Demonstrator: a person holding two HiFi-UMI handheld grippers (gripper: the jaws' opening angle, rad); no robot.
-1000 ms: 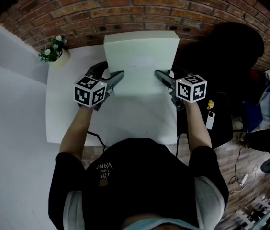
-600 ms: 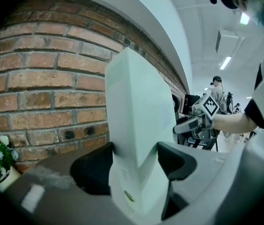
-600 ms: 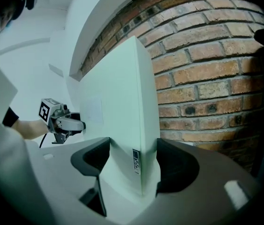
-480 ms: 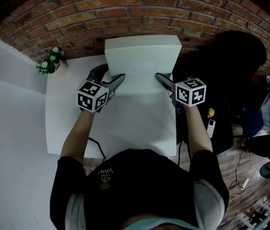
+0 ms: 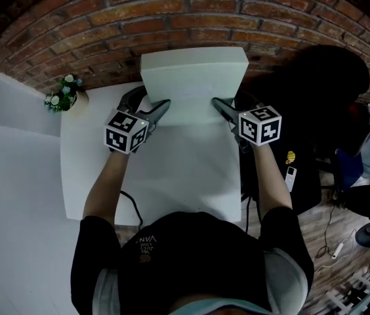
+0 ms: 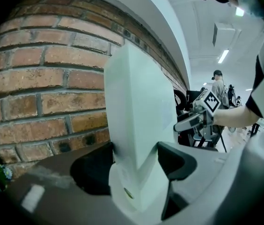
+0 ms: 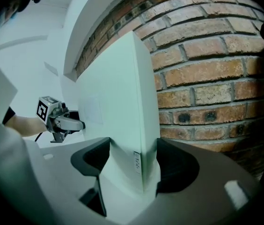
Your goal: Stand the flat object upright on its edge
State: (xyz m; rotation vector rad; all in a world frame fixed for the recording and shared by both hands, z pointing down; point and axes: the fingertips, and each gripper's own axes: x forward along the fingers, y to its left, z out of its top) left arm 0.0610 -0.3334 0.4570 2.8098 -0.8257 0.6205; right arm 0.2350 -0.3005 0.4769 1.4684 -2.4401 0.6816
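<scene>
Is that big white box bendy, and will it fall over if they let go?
Probably stiff: the white box shows straight edges though the left gripper and right gripper pinch only its sides. Likely tippy: it looks tall and thin above the table.

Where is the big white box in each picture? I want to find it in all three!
Head view: the white box is at the top middle, in front of the brick wall.
Left gripper view: the box stands in the middle, with the wall on its left.
Right gripper view: the box stands in the middle, with the wall on its right.
Shared landmark: the brick wall behind the box.
</scene>
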